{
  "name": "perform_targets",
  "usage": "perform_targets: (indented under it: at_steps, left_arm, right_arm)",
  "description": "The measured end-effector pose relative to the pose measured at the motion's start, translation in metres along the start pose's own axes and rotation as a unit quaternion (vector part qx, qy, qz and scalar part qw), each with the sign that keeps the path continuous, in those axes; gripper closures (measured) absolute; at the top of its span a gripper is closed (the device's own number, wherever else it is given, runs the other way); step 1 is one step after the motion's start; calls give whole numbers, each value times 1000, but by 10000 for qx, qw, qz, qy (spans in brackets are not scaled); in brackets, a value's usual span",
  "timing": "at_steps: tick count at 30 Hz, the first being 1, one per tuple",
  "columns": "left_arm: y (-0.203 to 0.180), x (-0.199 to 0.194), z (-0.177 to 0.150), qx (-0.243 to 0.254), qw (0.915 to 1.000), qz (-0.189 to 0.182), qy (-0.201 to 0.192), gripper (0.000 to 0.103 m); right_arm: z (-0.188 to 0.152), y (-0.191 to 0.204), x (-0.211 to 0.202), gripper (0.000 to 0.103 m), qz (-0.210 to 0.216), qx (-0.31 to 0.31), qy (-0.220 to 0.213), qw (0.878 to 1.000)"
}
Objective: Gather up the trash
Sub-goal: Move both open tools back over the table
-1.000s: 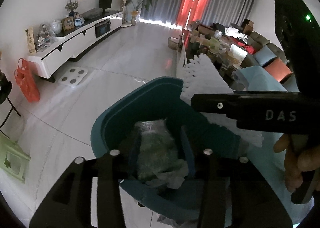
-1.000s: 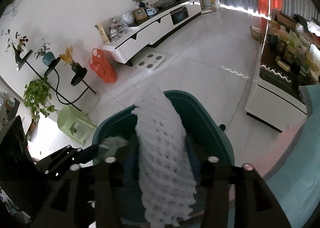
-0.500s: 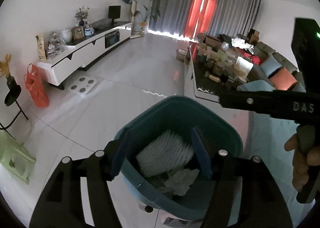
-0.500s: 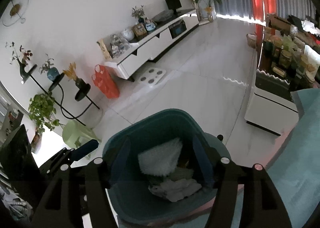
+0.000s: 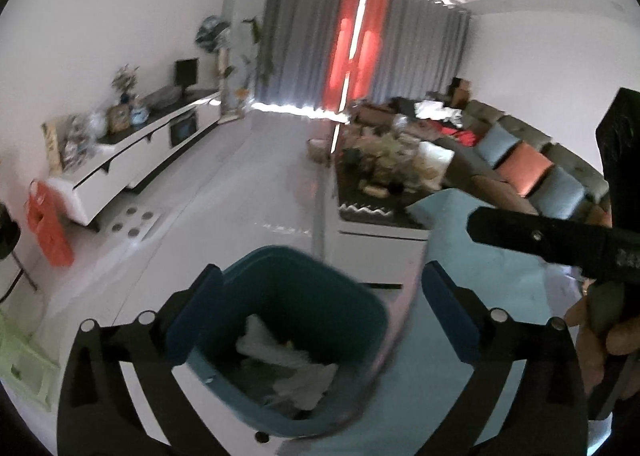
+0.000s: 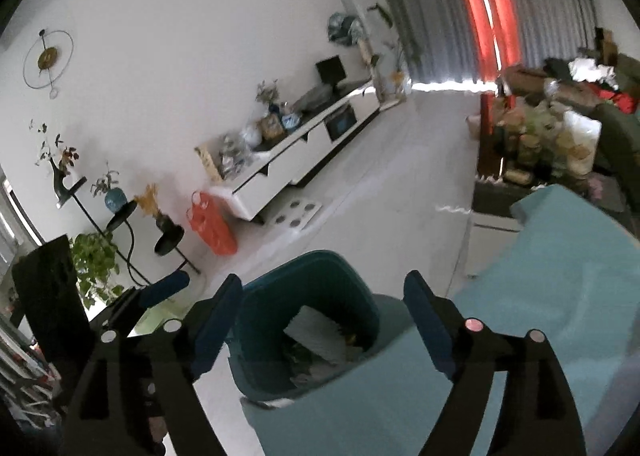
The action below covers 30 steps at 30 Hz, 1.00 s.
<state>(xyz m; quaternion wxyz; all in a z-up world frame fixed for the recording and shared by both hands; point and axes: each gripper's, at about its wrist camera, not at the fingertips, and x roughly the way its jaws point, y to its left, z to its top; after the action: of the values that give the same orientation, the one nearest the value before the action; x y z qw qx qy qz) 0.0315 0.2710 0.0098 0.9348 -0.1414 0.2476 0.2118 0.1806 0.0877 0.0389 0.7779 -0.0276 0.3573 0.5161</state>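
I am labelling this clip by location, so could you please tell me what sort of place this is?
It looks like a home living room: a low white TV cabinet with ornaments stands along the wall, a sofa with cushions sits opposite, and grey curtains cover the window. A teal trash bin stands on the tiled floor.

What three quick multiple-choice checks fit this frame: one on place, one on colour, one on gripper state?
1. Where is the white foam net?
A. inside the bin
B. on the floor
C. on the blue-covered table

2. What colour is the bin?
A. orange
B. teal
C. white

3. What is between the fingers of the left gripper?
A. the foam net
B. a plastic bag
C. nothing

Answers: 1 A, it lies on the trash inside the bin walls. 2 B, rim and walls read dark teal in both views. 3 C, the jaws are opening with nothing between them; the right gripper is likewise opening and empty.
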Motion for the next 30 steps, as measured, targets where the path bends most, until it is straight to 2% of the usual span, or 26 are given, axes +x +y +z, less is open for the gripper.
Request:
perform_targets:
  at_steps: [9, 16, 30]
  left_arm:
    - [-67, -17, -3, 344, 9984, -458, -5, 5]
    - [-114, -40, -5, 536, 9960, -691, -196, 5]
    - [-193, -57, -14, 908, 9870, -1320, -154, 5]
  right_arm:
    - [-23, -32, -79, 14, -497, 208, -694, 9961]
    - [-43, -45, -121, 7, -759, 309, -1098, 9906]
    - [-86, -72, -195, 7, -1563, 549, -1704, 9713]
